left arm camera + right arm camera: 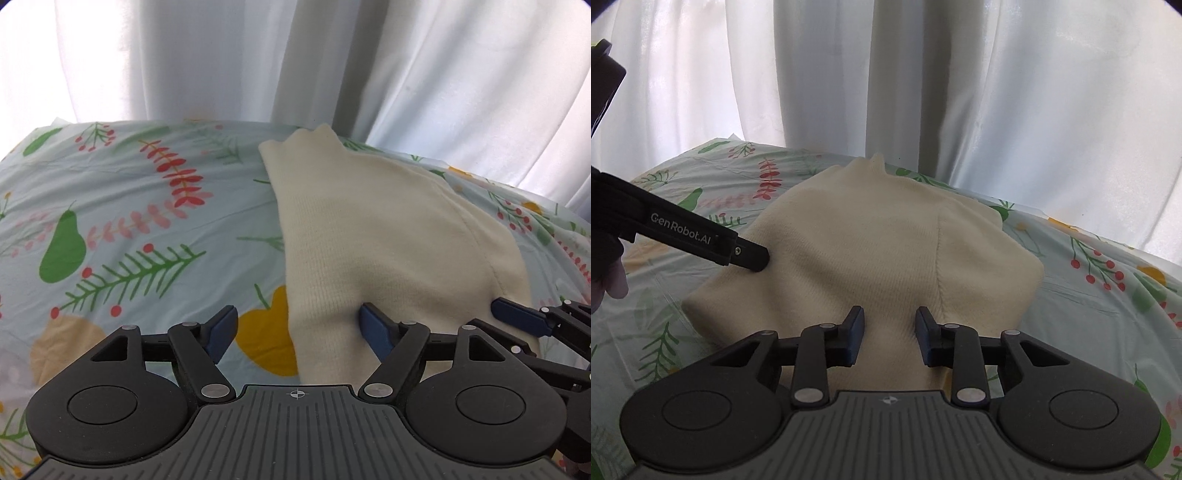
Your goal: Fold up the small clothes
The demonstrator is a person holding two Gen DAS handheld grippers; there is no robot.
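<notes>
1. A floral bedsheet (129,206) was found spread under the whole work area, with white curtains (997,92) hanging beyond it. No other garment was seen in either view.

2. A cream knitted garment (871,243) was found lying on the sheet directly ahead of the right gripper and ahead and to the right of the left gripper. It was judged to be already folded into a compact, rounded block: a doubled layer with a seam running toward the right gripper, and no sleeve or loose flap left out. A small peak of cloth stood up at the far end.

3. The left gripper (299,328) was recorded with its jaws spread wide. The near left edge of the garment lay between the fingers, but no pad was seen pressing on it, so nothing was held.

4. The right gripper (889,341) was recorded with its jaws partly apart, poised at the near edge of the garment. Cloth was seen in the gap between the pads, yet no pinch could be confirmed, and the cloth was taken as released.

5. The fold was judged to be essentially complete. Left outstanding, at most, were flattening of the far peak, squaring of the bulging edges, and setting the piece aside.
</notes>
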